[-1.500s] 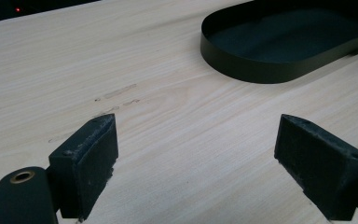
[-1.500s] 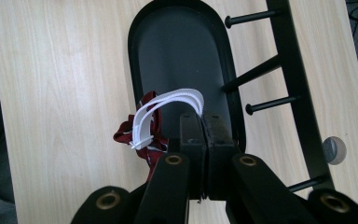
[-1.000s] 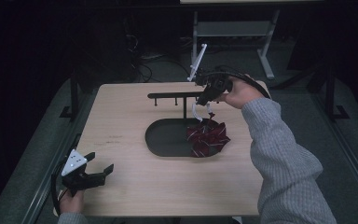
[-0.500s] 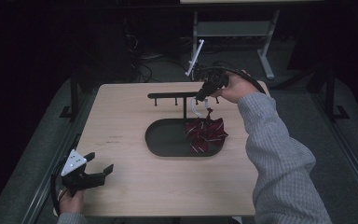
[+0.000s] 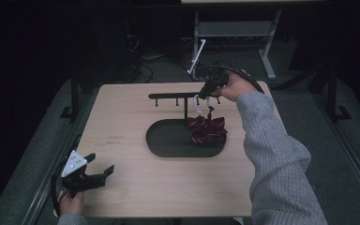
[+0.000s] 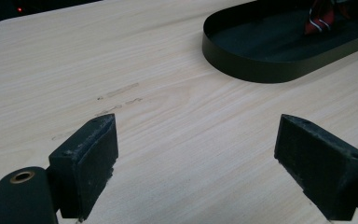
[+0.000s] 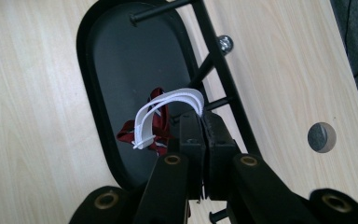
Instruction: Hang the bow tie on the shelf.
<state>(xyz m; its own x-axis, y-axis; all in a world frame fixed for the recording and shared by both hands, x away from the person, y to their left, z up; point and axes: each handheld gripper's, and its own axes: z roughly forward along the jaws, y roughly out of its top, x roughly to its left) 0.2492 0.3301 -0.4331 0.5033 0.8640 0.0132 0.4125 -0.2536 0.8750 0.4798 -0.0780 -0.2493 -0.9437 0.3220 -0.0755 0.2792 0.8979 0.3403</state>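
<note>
The white loop [image 7: 168,114] is what I am working on: a bundle of thin white straps tied to a dark red striped cloth [image 5: 207,130]. In the right gripper view it arcs just left of centre, one end pinched between my right gripper [image 7: 204,140] jaws, which are closed tight on it with no gap showing. In the high view the loop hangs a little right of centre in the upper half of the frame, and the cloth below it rests on the right end of the black oval tray [image 5: 168,140], so the fabric's weight is mostly on the tray.

I judge the step in hand to be hanging the loop on the black rack [image 5: 183,96], whose crossbar with short pegs stands over the tray. The loop sits right beside the bar's right-hand end, but I cannot tell whether it touches a peg.

Next I would need to lift the loop over a peg end, keep it spread, and let go only once it has caught.

My left gripper [image 5: 91,174] waits at the lower left of the high view, jaws wide apart and holding nothing, above the bare wooden table [image 6: 168,121].
</note>
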